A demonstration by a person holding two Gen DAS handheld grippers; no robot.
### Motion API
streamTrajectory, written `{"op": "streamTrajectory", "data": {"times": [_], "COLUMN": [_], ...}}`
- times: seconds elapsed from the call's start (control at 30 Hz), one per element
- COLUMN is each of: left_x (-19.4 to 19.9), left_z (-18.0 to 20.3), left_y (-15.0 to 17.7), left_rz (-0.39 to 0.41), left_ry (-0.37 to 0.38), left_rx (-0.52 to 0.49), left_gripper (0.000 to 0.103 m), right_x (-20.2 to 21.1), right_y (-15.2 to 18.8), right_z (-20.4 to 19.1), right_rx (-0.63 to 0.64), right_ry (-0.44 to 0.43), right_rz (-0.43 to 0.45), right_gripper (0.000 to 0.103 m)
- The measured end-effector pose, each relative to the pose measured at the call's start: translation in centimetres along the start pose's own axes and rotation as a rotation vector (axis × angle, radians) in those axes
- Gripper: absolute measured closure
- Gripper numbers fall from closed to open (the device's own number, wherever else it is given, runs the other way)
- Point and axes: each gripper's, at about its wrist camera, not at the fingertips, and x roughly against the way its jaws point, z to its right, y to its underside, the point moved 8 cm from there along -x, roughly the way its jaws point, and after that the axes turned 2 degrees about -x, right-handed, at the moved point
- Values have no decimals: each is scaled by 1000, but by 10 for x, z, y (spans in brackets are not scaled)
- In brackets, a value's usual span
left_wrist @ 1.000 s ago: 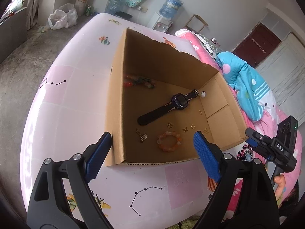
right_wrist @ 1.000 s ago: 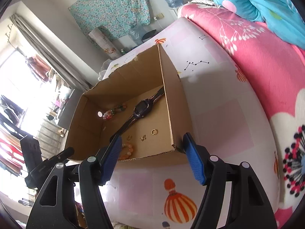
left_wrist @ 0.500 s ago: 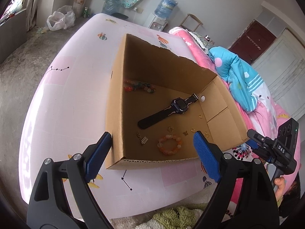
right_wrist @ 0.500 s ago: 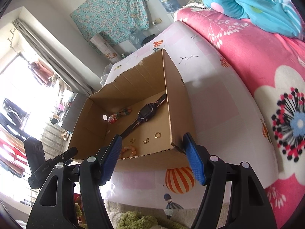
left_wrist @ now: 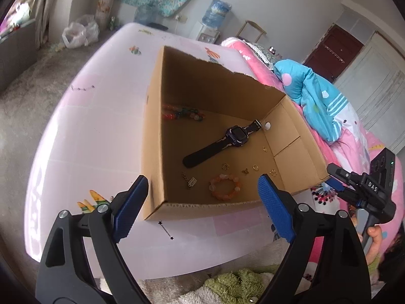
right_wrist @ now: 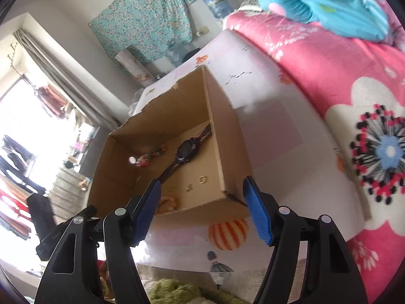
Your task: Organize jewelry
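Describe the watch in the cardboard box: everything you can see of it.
The watch is a dark smartwatch with a squarish, purplish-black case and a blank dark screen. Its strap looks like matte rubber or silicone and is unbuckled, stretched out nearly straight. It lies flat on the floor of the open cardboard box, running diagonally, one strap end near a small white bead at the far corner. Whether it touches the bead is unclear. Nothing grips it; the beaded bracelets and small gold pieces lie apart from it.
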Motion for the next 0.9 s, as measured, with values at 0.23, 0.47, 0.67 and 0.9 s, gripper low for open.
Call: {"op": "streamTrajectory", "data": {"times": [0.23,0.47,0.67,0.9], "left_x": [47,56,51,46], "left_z": [23,54,55,41], "left_y": [4,6,7,6], "left_rz": [183,229,220,169], "left_ry": [-164,-209,-261,-376], "left_rx": [-131,-209,-202,-187], "left_gripper": [11,8,8,8], "right_x": [43,47,26,14], "right_y": [14,51,77,79], "right_z": [7,-26,-49,-54], "right_rx": [123,248,274,218], "right_ry": [189,168,144,152], "right_rz": [152,144,66,37], "right_gripper": [23,10,8,7]}}
